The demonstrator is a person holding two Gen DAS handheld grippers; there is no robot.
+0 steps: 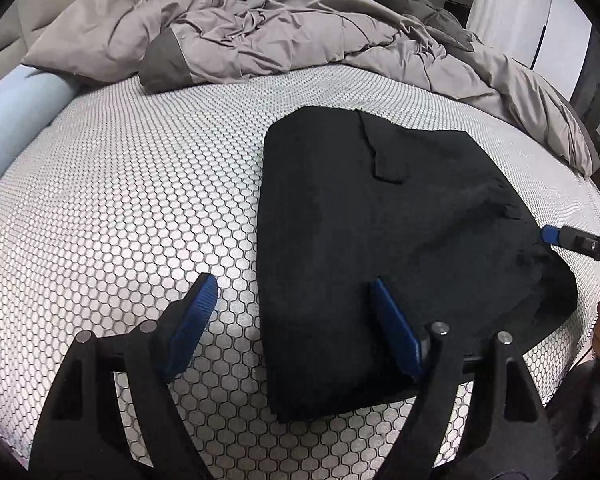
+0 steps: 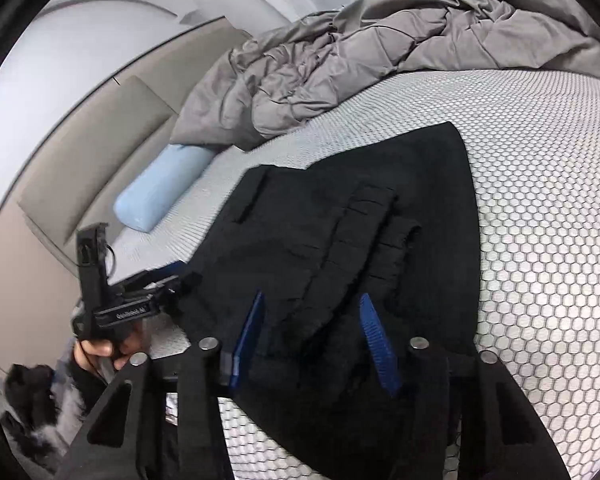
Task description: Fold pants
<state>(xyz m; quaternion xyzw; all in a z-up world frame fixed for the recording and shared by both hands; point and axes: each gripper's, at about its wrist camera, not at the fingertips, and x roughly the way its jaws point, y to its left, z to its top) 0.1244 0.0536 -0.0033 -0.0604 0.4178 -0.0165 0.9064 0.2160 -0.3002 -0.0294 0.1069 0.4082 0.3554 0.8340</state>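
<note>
Black pants (image 1: 380, 248) lie folded in a thick stack on the honeycomb-patterned mattress (image 1: 140, 200); a back pocket flap shows on top. My left gripper (image 1: 292, 292) is open above the stack's near left edge, one finger over the mattress, the other over the cloth, holding nothing. In the right wrist view the pants (image 2: 340, 240) show their belt loops and waistband. My right gripper (image 2: 312, 308) is open, its blue pads either side of the waistband layers, not closed on them. Its tip (image 1: 552, 236) shows at the pants' right edge in the left wrist view.
A crumpled grey duvet (image 1: 280, 36) lies across the far side of the bed. A light blue bolster (image 2: 160, 192) lies by the beige headboard (image 2: 80, 152). The left gripper's body and the hand holding it (image 2: 112, 312) sit at the mattress edge. A black-and-white furry thing (image 2: 32, 408) is low left.
</note>
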